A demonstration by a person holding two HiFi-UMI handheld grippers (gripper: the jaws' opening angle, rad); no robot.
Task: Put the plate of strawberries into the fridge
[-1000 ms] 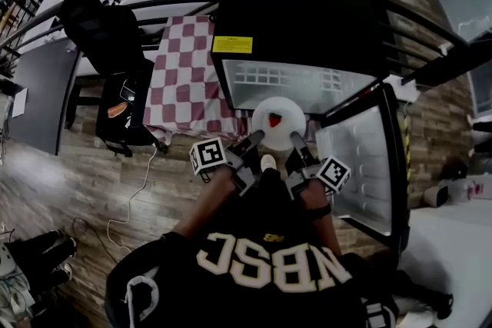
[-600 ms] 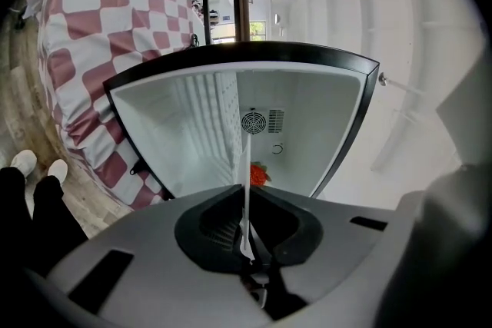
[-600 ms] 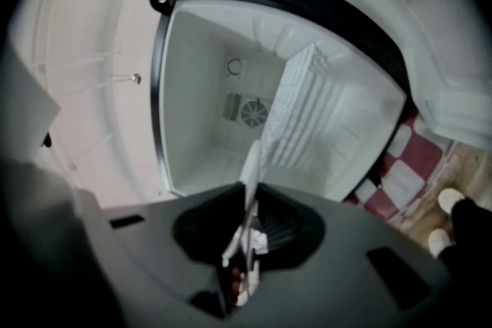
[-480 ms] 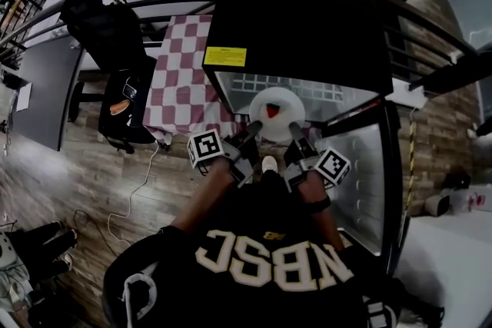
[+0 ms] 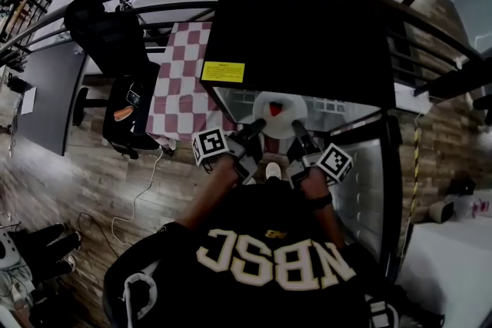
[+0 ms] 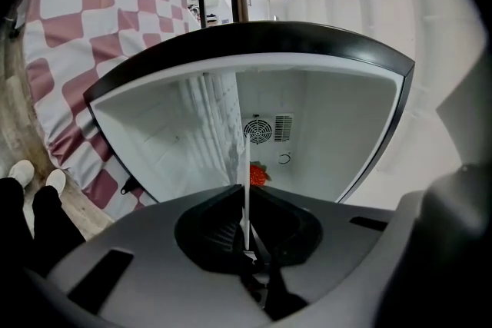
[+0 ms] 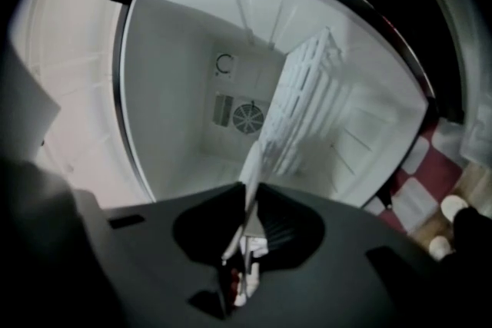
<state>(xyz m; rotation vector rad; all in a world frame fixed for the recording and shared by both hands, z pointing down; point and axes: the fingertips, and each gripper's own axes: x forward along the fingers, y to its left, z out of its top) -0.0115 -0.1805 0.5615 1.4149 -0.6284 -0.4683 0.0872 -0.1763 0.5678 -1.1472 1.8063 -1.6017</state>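
The plate, carrying a strawberry, sits between the two grippers. The left gripper is clamped on one side of its rim and the right gripper on the other. Just ahead of both, the open fridge takes the plate's far edge. A checked cloth lies off beyond the left gripper's outer side.

A pink-and-white checkered cloth is noted draped over a table. A black office chair is stationed just beside it, with a small orange item, not identifiable, on its seat. A dark desk is recorded beyond the chair. A pale cable is seen trailing across the wood-plank floor.
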